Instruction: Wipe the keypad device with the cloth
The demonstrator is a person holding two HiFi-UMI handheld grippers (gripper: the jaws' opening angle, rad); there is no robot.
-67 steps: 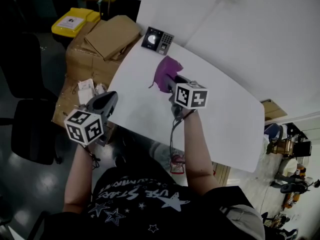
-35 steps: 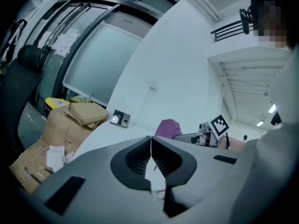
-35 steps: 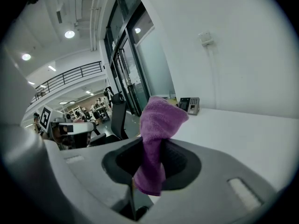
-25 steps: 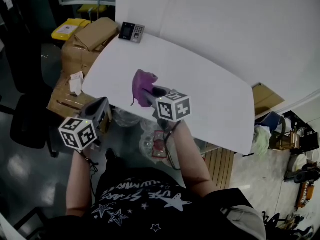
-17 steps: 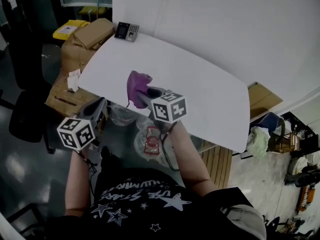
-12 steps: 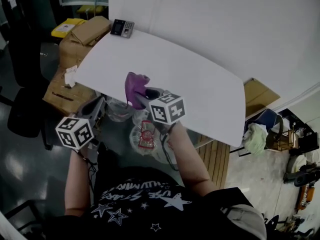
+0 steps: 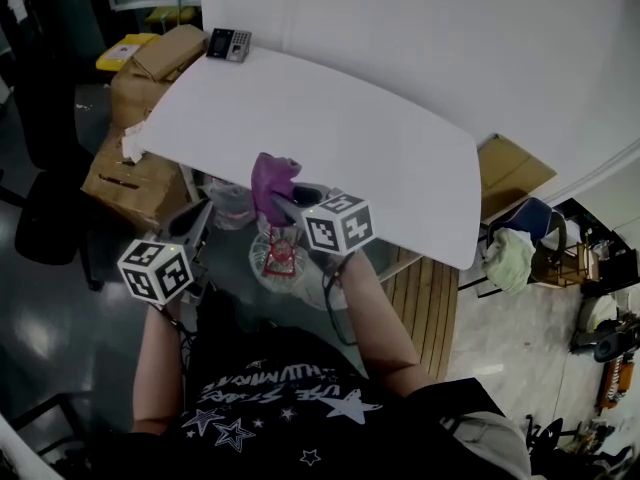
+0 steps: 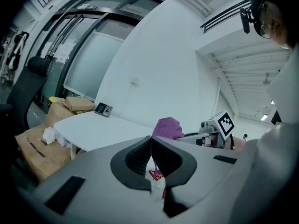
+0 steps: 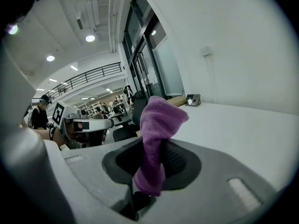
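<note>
Backing off has left me well clear of the desk (image 7: 330, 128), and the keypad device (image 7: 228, 44) now sits far away at its far corner. My right hand-held gripper (image 7: 290, 196) is clamped on the purple cloth (image 9: 156, 125), which I judge soft, light and floppy, so this bunched-middle hold suits it. My left hand-held gripper (image 8: 151, 146) has its 2 jaws together on nothing.
</note>
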